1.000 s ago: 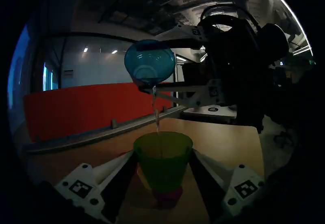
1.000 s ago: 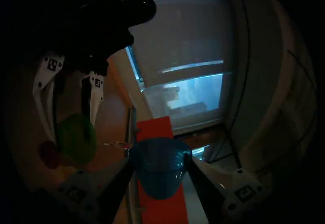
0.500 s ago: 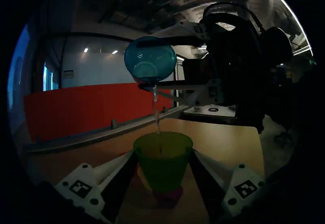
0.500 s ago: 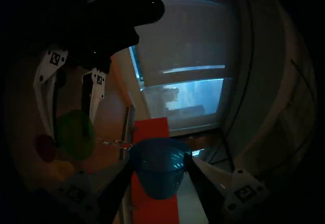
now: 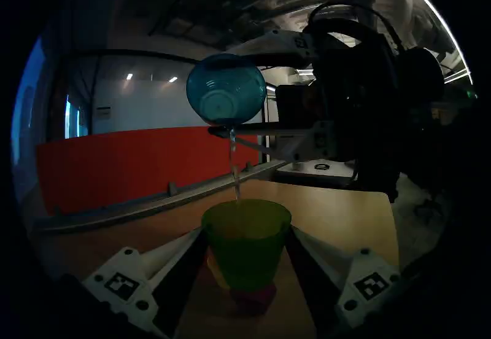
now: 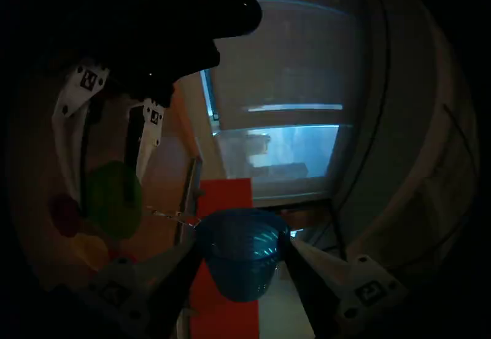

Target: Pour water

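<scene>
Light wooden table point(image 5: 344, 213), small pink object point(image 5: 253, 295) resting on it, metal rail point(image 5: 153, 198) along far edge

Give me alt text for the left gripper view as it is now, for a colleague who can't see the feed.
A thin stream of water falls from a tilted blue cup, held by the right gripper, into a green cup gripped by the left gripper over a wooden table. A red panel stands behind.

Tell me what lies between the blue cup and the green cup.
A thin stream of water runs from the tilted blue cup down into the green cup, seen in the left gripper view.
</scene>
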Demonstrator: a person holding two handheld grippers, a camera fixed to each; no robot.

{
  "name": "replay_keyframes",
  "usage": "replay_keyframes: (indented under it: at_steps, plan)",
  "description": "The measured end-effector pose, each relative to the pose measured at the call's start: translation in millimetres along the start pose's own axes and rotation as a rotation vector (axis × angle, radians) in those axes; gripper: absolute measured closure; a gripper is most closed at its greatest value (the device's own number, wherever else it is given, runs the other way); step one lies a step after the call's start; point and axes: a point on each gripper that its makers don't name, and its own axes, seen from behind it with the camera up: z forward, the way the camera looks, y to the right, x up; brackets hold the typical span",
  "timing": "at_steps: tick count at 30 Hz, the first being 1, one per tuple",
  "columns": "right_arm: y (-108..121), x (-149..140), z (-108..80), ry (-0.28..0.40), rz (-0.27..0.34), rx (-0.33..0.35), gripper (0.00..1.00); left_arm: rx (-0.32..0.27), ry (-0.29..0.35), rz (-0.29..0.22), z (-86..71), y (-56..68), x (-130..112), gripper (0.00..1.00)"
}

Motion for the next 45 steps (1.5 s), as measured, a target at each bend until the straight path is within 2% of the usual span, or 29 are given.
replay_keyframes:
  at_steps: [36,41,45]
  plan:
    - [1.5,3.9,-4.6,-0.002,-0.198,-0.012,0.11,0.003,0.004,0.0,2.8,-0.8,1.0,0.15]
    - [0.4,4.2,-4.9,0.001,-0.152,-0.009,0.11,0.005,0.003,0.0,2.7,-1.8,0.8,0.15]
    - [-0.6,3.0,-5.6,0.005,-0.066,-0.005,0.11,0.006,0.003,0.0,2.2,-2.7,0.3,0.15]
